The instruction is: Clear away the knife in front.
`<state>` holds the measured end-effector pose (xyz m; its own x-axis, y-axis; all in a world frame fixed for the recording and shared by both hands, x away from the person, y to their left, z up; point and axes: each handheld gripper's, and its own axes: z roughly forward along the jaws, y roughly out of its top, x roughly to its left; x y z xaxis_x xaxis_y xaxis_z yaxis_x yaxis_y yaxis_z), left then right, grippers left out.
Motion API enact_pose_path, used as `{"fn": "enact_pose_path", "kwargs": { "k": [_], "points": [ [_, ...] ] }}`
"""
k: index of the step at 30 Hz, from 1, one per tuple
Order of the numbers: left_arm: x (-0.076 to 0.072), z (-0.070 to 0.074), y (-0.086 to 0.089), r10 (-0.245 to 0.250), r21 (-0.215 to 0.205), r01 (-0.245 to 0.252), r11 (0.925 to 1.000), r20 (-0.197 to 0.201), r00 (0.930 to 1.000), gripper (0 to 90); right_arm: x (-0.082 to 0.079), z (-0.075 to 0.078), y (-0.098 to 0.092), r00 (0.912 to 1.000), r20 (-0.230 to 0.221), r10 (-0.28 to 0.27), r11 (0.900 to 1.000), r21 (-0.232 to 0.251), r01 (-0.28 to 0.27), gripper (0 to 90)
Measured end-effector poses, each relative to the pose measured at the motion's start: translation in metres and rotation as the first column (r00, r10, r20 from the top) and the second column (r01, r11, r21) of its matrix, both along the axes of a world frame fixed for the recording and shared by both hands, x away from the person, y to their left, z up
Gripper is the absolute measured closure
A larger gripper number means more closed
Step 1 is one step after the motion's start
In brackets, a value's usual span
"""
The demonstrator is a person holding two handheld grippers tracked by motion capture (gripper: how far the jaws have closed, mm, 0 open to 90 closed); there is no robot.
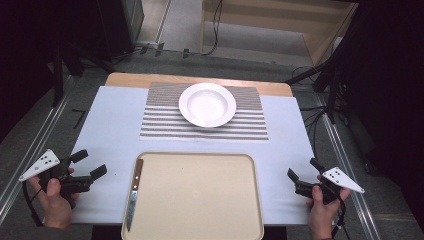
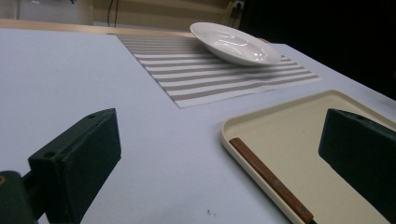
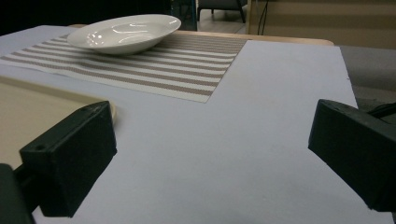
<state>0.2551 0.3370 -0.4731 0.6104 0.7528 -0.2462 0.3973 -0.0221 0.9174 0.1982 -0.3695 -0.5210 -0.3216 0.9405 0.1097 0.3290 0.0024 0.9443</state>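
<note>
Wooden-handled knife (image 1: 134,192) hugs tray (image 1: 200,210) edge.

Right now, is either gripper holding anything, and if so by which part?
Nothing is held. The left gripper and right gripper both stand open over the table; the knife lies untouched on the tray.

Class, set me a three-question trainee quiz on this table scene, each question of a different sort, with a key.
1. True or false: the knife lies on the tray.
2. What does the white bowl stand on? A tray; B striped mat; C bare table.
3. Fill in: the left tongs are ____, with nothing between the jaws.

Key: 1 true, along the tray's left edge; 2 B; 3 open.
</note>
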Motion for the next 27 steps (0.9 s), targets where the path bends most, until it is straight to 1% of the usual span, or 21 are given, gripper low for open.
{"fn": "enact_pose_path", "kwargs": {
  "k": [1, 7, 9, 12, 17, 20, 25, 27],
  "points": [
    [0.0, 0.0, 0.003, 0.001, -0.002, -0.001, 1.0, -0.001, 1.0, 0.0, 0.0, 0.0, 0.0, 1.0, 0.001, 0.001, 1.0, 0.0, -0.001, 0.0],
    [0.001, -0.003, 0.016, 0.039, -0.007, -0.039, 0.9992, -0.005, 0.9992, 0.0, 0.0, 0.0, 0.001, 1.0, -0.002, -0.001, 1.0, -0.002, 0.001, 0.0],
    [0.001, -0.003, 0.021, 0.032, -0.011, -0.032, 0.9994, -0.008, 0.9994, 0.0, 0.0, 0.0, 0.0, 1.0, -0.002, 0.0, 1.0, -0.001, 0.0, 0.0],
    [0.0, -0.003, 0.027, 0.039, 0.002, -0.039, 0.9992, 0.002, 0.9992, 0.0, 0.0, 0.0, 0.001, 1.0, -0.001, -0.001, 1.0, -0.003, 0.001, 0.0],
    [-0.002, -0.005, 0.037, 0.064, -0.015, -0.064, 0.9978, 0.016, 0.9978, 0.0, 0.0, 0.0, 0.001, 1.0, -0.002, -0.003, 1.0, -0.008, 0.003, 0.0],
    [-0.002, -0.008, 0.037, 0.07, -0.04, -0.069, 0.9968, 0.021, 0.9973, 0.0, 0.0, 0.0, 0.001, 1.0, -0.003, -0.004, 1.0, -0.008, 0.004, 0.0],
    [-0.001, -0.013, 0.032, 0.052, -0.023, -0.052, 0.9984, 0.027, 0.9983, 0.0, 0.0, 0.0, 0.001, 1.0, -0.004, -0.002, 1.0, -0.007, 0.002, 0.0],
    [-0.001, -0.015, 0.031, 0.053, -0.014, -0.052, 0.9985, 0.022, 0.9984, 0.0, 0.0, 0.0, 0.001, 1.0, -0.002, -0.002, 1.0, -0.008, 0.002, 0.0]
  ]
}}
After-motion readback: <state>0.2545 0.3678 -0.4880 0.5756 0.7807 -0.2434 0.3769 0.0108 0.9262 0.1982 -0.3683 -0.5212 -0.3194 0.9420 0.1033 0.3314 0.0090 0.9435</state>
